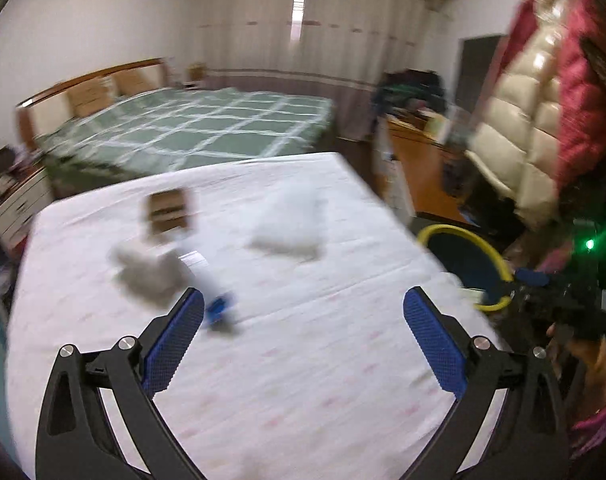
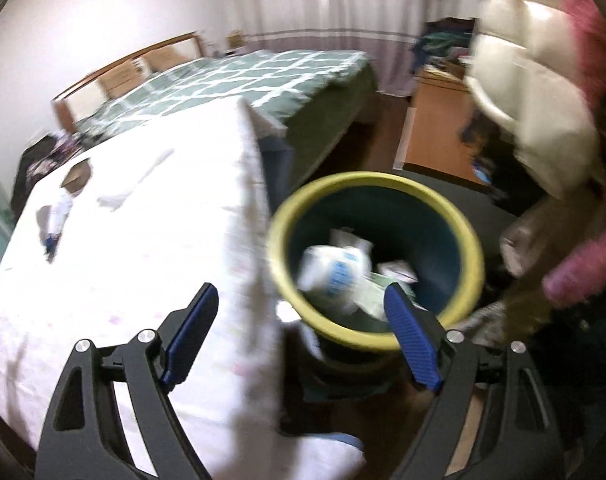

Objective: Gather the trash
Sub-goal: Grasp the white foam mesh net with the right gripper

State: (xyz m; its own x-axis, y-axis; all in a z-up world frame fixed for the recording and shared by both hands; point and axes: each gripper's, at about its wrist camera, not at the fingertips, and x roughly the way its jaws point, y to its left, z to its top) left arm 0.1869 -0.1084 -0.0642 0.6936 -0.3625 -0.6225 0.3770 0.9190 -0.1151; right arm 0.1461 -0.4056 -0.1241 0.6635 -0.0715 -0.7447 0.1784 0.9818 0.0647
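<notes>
Yellow-rimmed round bin (image 2: 377, 256) holds crumpled paper; blue ribbed tongs (image 2: 301, 300) gape.

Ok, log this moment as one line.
left gripper open, empty, over table | right gripper open, empty, by bin | bottle, wrappers still on table

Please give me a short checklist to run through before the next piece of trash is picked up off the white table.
1. Left gripper empty and open: ok, nothing between its blue pads.
2. Right gripper empty and open: ok.
3. Bin within reach, beside the table edge: ok; its yellow rim is unobstructed and trash already lies inside.
4. Trash left on the table: not ok; a white bottle with a blue cap, a grey crumpled piece, a brown box and a white wad remain.
5. Exact pose of those items: cannot tell, the frames are motion-blurred.
</notes>
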